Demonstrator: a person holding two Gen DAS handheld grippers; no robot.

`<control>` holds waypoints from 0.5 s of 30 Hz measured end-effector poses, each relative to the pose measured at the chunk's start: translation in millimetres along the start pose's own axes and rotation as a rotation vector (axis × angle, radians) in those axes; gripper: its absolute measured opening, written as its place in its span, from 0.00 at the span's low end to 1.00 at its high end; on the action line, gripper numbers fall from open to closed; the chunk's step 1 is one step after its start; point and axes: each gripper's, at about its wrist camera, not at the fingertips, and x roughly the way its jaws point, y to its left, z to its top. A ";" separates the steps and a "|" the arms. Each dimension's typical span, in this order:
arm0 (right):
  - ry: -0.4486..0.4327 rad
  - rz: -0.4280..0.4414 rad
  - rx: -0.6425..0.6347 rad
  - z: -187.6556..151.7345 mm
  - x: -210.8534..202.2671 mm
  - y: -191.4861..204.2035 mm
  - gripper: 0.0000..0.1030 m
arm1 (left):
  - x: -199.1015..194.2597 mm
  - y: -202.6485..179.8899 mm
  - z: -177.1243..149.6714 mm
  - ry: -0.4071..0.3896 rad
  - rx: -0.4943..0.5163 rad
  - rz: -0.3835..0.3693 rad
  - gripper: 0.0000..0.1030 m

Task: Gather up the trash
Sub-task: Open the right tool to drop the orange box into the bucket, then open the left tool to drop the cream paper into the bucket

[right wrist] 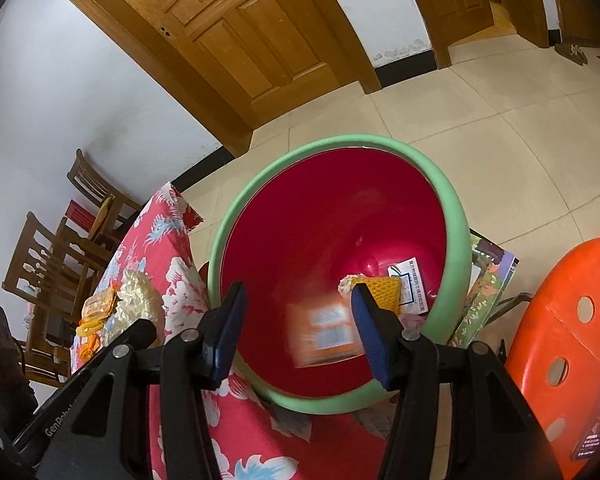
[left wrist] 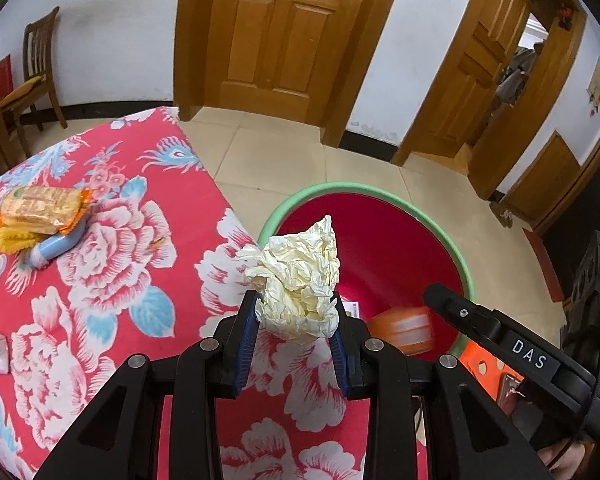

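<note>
The crumpled cream paper wad [left wrist: 300, 280] sat clamped between the pads of the left tool [left wrist: 296, 320], held near the edge of the bench [left wrist: 100, 280] and just short of the green rim of the red trash bin [left wrist: 380, 248]; let go there, it could catch the rim and drop onto the floral cloth or the floor. The right tool [right wrist: 296, 332] hung over the bin with its jaws apart and empty, a blurred orange packet [right wrist: 324, 332] falling below them. A yellow net [right wrist: 380, 292] and a printed label [right wrist: 410, 284] already lay inside.
</note>
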 end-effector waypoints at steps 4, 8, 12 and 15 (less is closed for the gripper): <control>-0.003 0.002 0.002 1.3 0.4 -2.1 0.57 | 3.9 -3.4 0.1 0.008 0.008 -0.001 0.32; -0.011 0.000 0.019 2.5 -2.1 -7.0 0.57 | 7.0 -6.8 0.6 0.013 0.017 -0.004 0.33; -0.024 -0.009 0.038 4.3 -5.0 -11.9 0.57 | 8.4 -11.2 1.9 0.006 0.029 -0.004 0.34; -0.028 -0.015 0.047 4.2 -5.8 -13.0 0.57 | 9.9 -12.3 4.5 0.004 0.030 -0.002 0.41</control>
